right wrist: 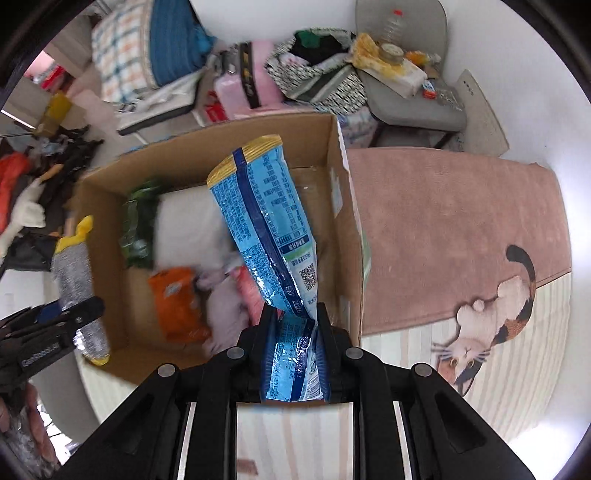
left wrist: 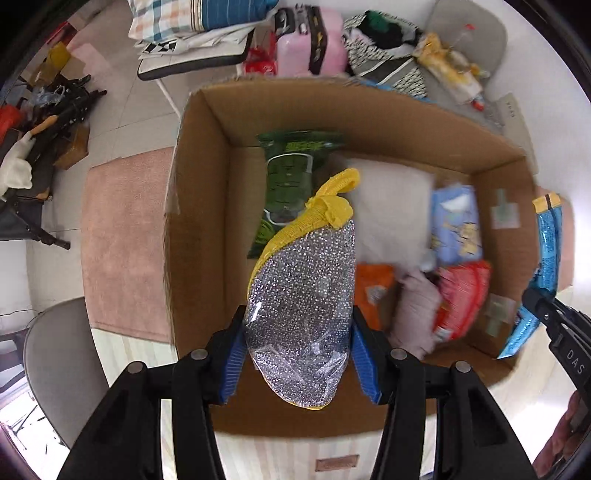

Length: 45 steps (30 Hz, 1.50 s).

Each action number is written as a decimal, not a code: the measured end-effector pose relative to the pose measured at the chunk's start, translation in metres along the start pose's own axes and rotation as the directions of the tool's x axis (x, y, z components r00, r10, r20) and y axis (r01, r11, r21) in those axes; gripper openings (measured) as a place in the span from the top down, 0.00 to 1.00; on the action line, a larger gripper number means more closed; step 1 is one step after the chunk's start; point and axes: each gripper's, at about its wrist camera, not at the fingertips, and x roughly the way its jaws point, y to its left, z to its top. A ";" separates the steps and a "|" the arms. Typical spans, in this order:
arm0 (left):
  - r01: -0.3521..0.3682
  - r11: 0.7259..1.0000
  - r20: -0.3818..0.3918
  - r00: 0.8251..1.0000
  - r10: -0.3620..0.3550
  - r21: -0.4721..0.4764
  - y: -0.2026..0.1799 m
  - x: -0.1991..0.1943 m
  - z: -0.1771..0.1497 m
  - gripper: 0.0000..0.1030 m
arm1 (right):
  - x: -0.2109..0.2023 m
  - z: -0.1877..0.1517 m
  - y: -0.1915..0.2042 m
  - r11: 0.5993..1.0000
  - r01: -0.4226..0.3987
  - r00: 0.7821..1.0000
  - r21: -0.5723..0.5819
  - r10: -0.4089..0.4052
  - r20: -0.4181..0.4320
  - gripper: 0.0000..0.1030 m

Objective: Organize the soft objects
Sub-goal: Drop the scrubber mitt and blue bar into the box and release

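Note:
My left gripper (left wrist: 297, 350) is shut on a silver sparkly scrub pad with yellow edging (left wrist: 303, 295) and holds it over the near left part of an open cardboard box (left wrist: 207, 206). My right gripper (right wrist: 293, 332) is shut on a blue snack packet (right wrist: 266, 221) above the box's right side (right wrist: 351, 229). The packet also shows in the left wrist view (left wrist: 546, 258), and the pad in the right wrist view (right wrist: 74, 273). In the box lie a green packet (left wrist: 291, 177), a white pillow (left wrist: 391, 214), an orange packet (left wrist: 373, 291), a red packet (left wrist: 461, 295) and a pale pink cloth (left wrist: 413, 314).
The box stands on a pink rug (right wrist: 443, 229) with a cat picture (right wrist: 491, 314). Behind it are a pink case (left wrist: 310, 40), a patterned bag (left wrist: 384, 48), folded bedding (left wrist: 192, 22) and a grey chair (right wrist: 413, 99). Dark clutter (left wrist: 48, 122) lies at the left.

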 end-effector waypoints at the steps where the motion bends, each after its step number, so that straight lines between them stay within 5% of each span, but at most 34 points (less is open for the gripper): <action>1: -0.004 1.000 -0.017 1.000 0.004 0.002 0.001 0.007 0.002 0.52 | 0.010 0.004 0.000 1.000 0.010 1.000 0.002 -0.010 -0.015 0.80; 7: 0.013 1.000 -0.068 0.998 -0.012 0.005 0.002 0.021 0.009 0.49 | 0.049 0.012 0.002 0.996 0.091 0.994 0.009 -0.091 -0.064 0.77; 11: 0.060 0.998 -0.024 0.998 -0.061 -0.017 0.006 0.008 0.008 0.20 | 0.050 0.011 -0.001 0.999 0.044 0.997 0.020 -0.043 -0.069 0.33; 14: 0.072 0.997 0.001 0.997 -0.072 -0.015 0.007 -0.003 0.003 0.12 | 0.044 0.009 -0.002 1.000 0.028 0.998 0.012 -0.027 -0.053 0.28; 18: 0.051 0.999 0.039 0.998 -0.051 -0.007 0.005 -0.012 -0.008 0.02 | 0.035 -0.002 0.005 1.000 0.021 0.999 -0.021 -0.021 -0.040 0.06; 24: 0.014 1.000 0.077 0.997 -0.015 0.003 -0.002 -0.007 -0.024 0.02 | 0.028 -0.023 0.027 0.994 0.046 0.999 -0.095 -0.047 -0.014 0.00; 35: 0.017 1.000 0.122 0.992 -0.017 0.000 -0.005 -0.025 -0.048 0.02 | 0.019 -0.042 0.020 0.998 0.028 1.000 -0.055 -0.029 -0.003 0.00; 45: -0.015 1.000 0.340 0.941 0.006 0.022 -0.014 -0.114 -0.113 0.02 | -0.066 -0.089 0.016 0.998 -0.009 0.988 -0.059 0.018 0.155 0.00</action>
